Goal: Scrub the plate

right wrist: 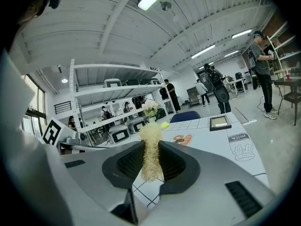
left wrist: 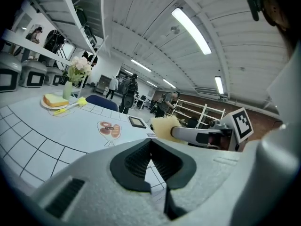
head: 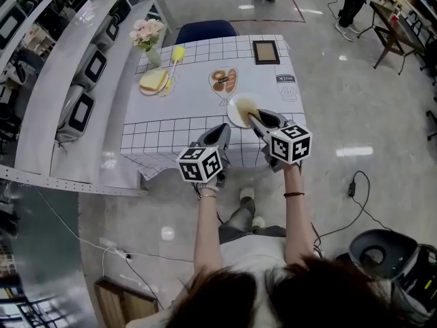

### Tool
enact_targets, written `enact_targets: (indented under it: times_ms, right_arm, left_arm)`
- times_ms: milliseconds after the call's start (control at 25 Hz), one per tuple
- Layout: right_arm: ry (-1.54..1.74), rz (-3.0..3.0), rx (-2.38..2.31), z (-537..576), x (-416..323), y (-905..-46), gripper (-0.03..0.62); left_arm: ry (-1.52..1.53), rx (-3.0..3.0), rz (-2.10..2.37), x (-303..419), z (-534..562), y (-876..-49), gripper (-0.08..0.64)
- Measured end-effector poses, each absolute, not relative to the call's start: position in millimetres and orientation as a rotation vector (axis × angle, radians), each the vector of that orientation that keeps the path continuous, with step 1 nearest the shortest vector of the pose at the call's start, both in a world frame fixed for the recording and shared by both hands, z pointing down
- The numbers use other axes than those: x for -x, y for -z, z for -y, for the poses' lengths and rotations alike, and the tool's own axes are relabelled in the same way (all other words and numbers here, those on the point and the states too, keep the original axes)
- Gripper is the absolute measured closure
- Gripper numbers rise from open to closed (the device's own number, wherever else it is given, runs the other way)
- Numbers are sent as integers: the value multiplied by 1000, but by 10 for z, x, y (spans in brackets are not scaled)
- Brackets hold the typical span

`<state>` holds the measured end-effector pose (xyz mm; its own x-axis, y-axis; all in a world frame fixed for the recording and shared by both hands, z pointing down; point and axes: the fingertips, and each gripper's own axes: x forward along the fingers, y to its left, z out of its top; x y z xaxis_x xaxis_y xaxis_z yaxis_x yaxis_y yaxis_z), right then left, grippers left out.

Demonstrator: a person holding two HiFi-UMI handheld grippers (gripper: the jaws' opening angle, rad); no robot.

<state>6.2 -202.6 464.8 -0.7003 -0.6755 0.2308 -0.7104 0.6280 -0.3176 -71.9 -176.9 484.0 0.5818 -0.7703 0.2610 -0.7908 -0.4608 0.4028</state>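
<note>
Gridded table [head: 191, 134]: plate [head: 233, 115], toast plate [head: 154, 82], vase [head: 153, 57], frame [head: 265, 51].

The right gripper [right wrist: 151, 145] has its jaws pressed onto a pale yellow, fibrous scrubbing pad [right wrist: 151, 157], which stands upright between them (its top pokes out past the tips). Beyond the jaws lies the desk [right wrist: 207, 140] with a grid-patterned cloth; a small dark picture frame [right wrist: 219, 122] lies ahead to the right, and flowers [right wrist: 151, 109] stand straight ahead.
</note>
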Motion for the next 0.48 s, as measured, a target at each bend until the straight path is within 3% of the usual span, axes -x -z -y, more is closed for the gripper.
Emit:
enact_targets:
  times_ms: [480]
  right_arm:
    - [-647,2693,-1159,2422,117,-4844,512]
  left_arm:
    - [-61,-2287,1176,832,2150,-5030,549]
